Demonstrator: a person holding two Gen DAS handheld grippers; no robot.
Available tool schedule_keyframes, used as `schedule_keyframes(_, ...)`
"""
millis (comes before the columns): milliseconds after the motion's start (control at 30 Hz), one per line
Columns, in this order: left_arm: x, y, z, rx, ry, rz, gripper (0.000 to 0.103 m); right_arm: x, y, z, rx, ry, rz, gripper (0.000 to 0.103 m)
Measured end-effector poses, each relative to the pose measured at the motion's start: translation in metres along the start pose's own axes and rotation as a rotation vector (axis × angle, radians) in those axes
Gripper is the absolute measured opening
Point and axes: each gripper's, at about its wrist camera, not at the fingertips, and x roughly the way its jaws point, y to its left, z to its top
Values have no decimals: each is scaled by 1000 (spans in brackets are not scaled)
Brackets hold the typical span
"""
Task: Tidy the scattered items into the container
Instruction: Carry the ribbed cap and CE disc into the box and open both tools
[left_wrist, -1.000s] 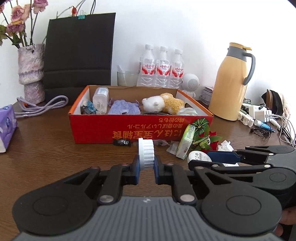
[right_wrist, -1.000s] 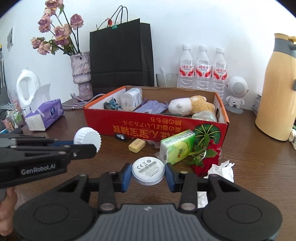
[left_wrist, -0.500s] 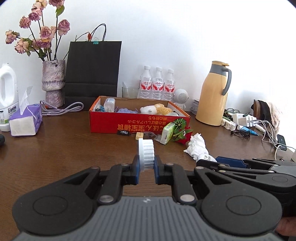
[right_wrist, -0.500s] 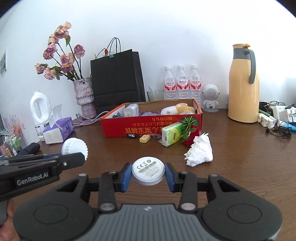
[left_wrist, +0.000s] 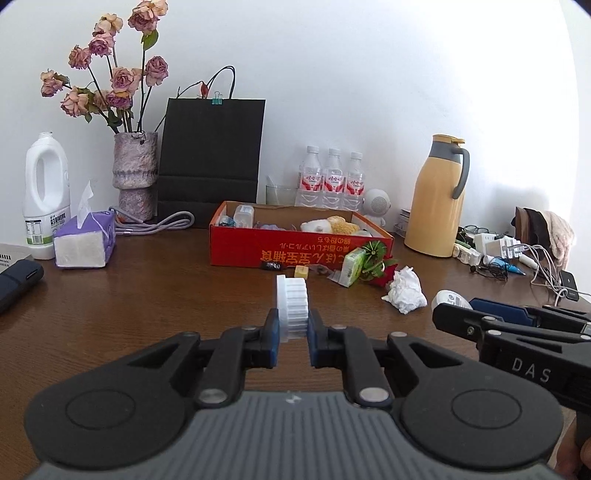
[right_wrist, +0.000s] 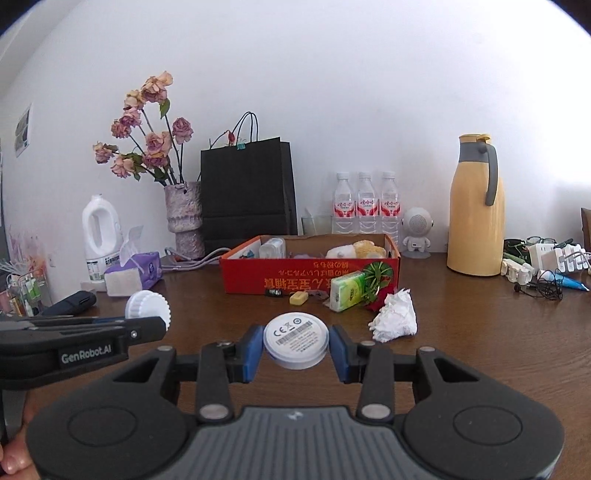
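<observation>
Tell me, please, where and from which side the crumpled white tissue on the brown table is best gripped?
Take the crumpled white tissue across its upper bulge, coming from above. It is a soft, irregular wad lying loose on the brown table, clear on its near and right sides, so it should squash between the pads; the green packet crowds its left.

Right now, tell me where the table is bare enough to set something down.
Bare wood lies between the tissue box and the red box, and on the near table. Crowded: the red box's front right corner, around the green packet and crumpled tissue, and by the cables.
</observation>
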Motion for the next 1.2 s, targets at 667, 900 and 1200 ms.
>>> schedule_keyframes(667,252,10,162,100,-150,63,15,248,-70,156,69,-57,-8,38)
schedule_keyframes(900,337,34,200,13,143,-51,15,336,-97,188,95,162,57,38)
schedule_keyframes(1200,428,47,196,18,751,-62,15,448,-90,193,34,760,83,38)
